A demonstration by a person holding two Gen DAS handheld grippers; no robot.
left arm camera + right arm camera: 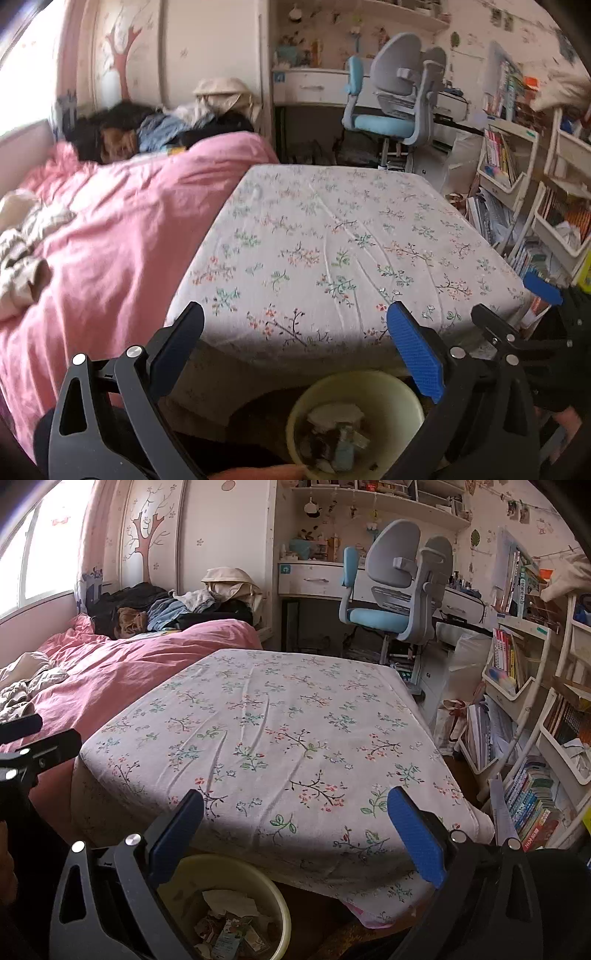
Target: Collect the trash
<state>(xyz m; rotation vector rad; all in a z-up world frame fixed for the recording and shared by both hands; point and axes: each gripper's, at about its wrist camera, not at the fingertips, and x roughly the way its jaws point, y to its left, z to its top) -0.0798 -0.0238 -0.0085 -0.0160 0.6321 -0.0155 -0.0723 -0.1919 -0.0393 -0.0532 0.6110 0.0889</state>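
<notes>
Floral bedsheet (pixel 280 731), pink quilt (pixel 122 679)

Left gripper (pixel 295 347): jaws spread wide, nothing btwn them, pads (pixel 415 350) blue and ribbed, pointing fwd and level. Right gripper (pixel 295 830): same state, jaws wide apart, nothing held, blue pads (pixel 417 834) facing inward. Both sit side by side at approx same height; each shows at the edge of the other's view, right gripper (pixel 517 325) beside left, left gripper (pixel 33 746) beside right.
</notes>
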